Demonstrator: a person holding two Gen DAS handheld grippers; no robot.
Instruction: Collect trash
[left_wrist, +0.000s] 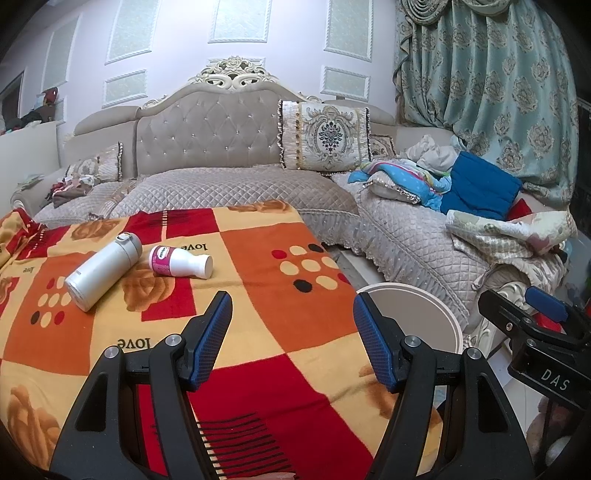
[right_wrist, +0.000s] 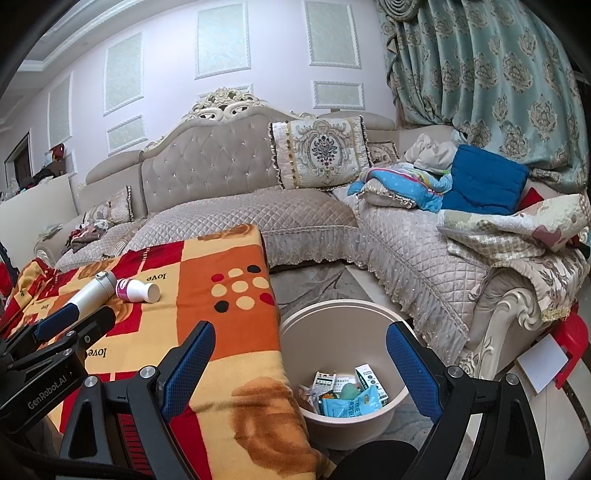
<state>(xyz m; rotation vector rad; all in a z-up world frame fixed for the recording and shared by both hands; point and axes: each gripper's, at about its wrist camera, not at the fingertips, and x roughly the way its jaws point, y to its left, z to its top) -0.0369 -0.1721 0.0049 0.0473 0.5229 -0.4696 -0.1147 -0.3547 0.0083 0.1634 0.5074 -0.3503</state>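
Observation:
A small white bottle with a pink label (left_wrist: 181, 261) (right_wrist: 138, 290) lies on its side on the orange, red and yellow blanket (left_wrist: 258, 258), touching or nearly touching a silver flask (left_wrist: 101, 275) (right_wrist: 94, 290) to its left. My left gripper (left_wrist: 293, 306) (right_wrist: 74, 321) hovers open over the blanket, short of both, with nothing between its blue pads. My right gripper (right_wrist: 301, 332) (left_wrist: 521, 306) is open and empty above a beige bin (right_wrist: 332, 308) (left_wrist: 417, 293) on the floor beside the blanket's right edge. Several packets and small cartons (right_wrist: 343, 395) lie in the bin.
A quilted beige sofa (left_wrist: 240, 192) wraps around the back and right, with cushions (left_wrist: 325, 134), folded bedding (left_wrist: 476, 188) and clothes. Teal curtains (right_wrist: 498, 81) hang at the right. A red stool (right_wrist: 572, 336) stands by the sofa's carved arm. Floor shows between blanket and sofa.

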